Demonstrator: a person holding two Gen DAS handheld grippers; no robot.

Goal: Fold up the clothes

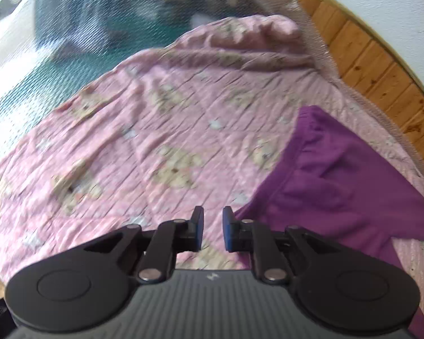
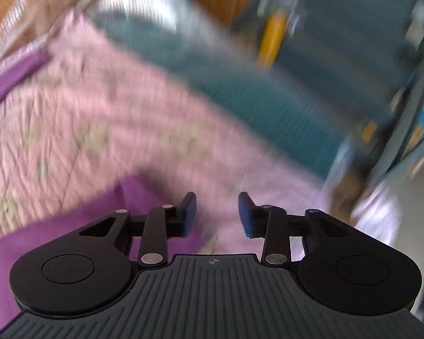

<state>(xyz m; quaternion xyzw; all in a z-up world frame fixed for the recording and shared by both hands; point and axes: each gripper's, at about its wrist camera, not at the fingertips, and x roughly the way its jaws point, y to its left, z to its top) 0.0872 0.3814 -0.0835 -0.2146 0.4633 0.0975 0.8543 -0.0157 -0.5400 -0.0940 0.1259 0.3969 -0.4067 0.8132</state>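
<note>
Left wrist view looks down and forward over a bed covered by a pink quilt (image 1: 161,130) printed with pale teddy bears. The left gripper (image 1: 213,227) hovers above the quilt with its blue-padded fingers a narrow gap apart and nothing between them. A purple garment (image 1: 339,186) lies spread flat on the quilt just to the right of the fingers, with a gathered band along its upper left edge. Beyond the quilt's far edge is a teal surface (image 1: 79,42), and a wooden panel (image 1: 381,67) curves along the upper right below a white wall.

Right wrist view is heavily motion-blurred. The right gripper (image 2: 217,216) is tilted over the quilt (image 2: 84,118) with its fingers set wider apart than the left pair, also empty. The purple garment (image 2: 79,226) lies below and left of the fingers. Only this view shows blurred blue-grey shelving (image 2: 353,56) with a yellow object (image 2: 272,36) at the right; neither can be made out clearly.
</note>
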